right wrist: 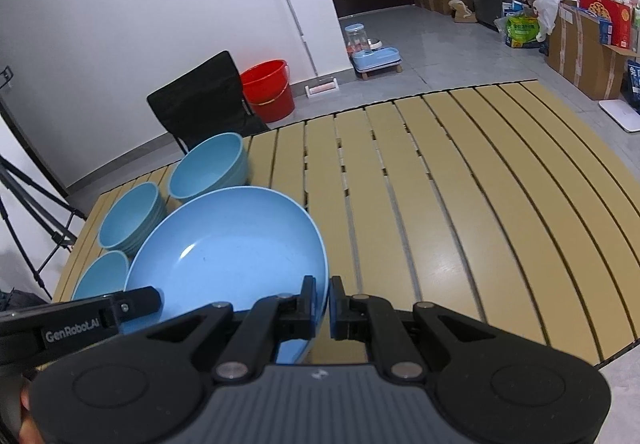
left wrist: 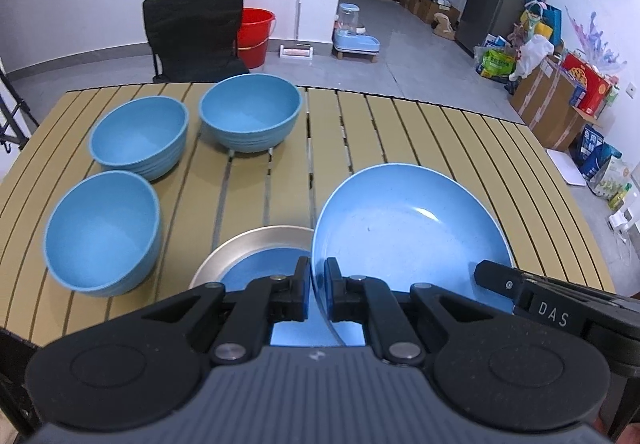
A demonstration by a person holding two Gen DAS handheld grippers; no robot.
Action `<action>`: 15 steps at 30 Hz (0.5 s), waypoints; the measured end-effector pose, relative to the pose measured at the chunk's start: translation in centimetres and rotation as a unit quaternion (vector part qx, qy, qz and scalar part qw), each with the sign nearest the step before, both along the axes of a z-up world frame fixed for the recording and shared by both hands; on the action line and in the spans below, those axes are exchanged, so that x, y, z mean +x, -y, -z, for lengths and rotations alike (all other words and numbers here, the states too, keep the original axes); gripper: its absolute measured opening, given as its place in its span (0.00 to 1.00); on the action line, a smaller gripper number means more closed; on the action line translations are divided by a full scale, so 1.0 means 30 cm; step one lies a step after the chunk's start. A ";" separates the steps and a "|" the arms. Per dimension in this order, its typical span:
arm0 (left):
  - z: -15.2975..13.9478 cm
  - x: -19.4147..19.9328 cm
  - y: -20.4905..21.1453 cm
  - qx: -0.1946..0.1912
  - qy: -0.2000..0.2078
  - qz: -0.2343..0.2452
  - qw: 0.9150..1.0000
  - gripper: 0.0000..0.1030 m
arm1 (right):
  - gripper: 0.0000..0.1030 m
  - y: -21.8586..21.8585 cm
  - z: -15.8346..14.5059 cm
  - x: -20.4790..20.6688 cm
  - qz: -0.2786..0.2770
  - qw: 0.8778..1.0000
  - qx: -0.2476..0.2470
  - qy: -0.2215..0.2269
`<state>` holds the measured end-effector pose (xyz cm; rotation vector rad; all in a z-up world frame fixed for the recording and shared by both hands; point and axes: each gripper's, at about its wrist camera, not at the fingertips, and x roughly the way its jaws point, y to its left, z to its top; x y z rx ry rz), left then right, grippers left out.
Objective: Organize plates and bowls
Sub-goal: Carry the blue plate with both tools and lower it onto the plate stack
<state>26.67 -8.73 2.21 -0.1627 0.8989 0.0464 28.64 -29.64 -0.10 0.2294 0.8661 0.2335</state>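
The blue plate (left wrist: 408,228) is being held clear of the slatted table (left wrist: 440,132) by both grippers at once: the left gripper (left wrist: 318,292) is clamped narrow on the plate's left rim, and the right gripper (right wrist: 323,308) is clamped narrow on its right rim, so that the plate is being spanned between the two and neither hand is the nearer. The rim is being gripped edge-on in each pair of jaws, and the dish is extending forward and inward from each. Directly below and left of the held plate, a metal-rimmed dish (left wrist: 224,252) with a blue plate resting inside it is being partly covered from view. Three blue bowls are being left untouched on the far left of the table: the near bowl (left wrist: 102,232), the middle bowl (left wrist: 140,136) and the far bowl (left wrist: 250,112). It is being judged that the coming move turns on where the plate is set down; the wide bare stretch of table to the right is standing free. Legible writing is being noted on the grippers only: "DAS" (left wrist: 554,314) on the right gripper's side, "GenRobot.AI" (right wrist: 72,334) on the left gripper's side. Printing on the boxes and bags by the wall cannot be read.
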 end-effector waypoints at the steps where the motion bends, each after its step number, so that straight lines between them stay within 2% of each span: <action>1: 0.001 -0.010 -0.012 -0.001 0.001 -0.003 1.000 0.08 | 0.06 -0.013 -0.002 -0.007 -0.003 1.000 0.000 0.000; 15: 0.056 -0.071 -0.152 -0.006 -0.010 -0.035 0.999 0.08 | 0.06 -0.154 0.020 -0.052 -0.033 0.999 -0.007 -0.011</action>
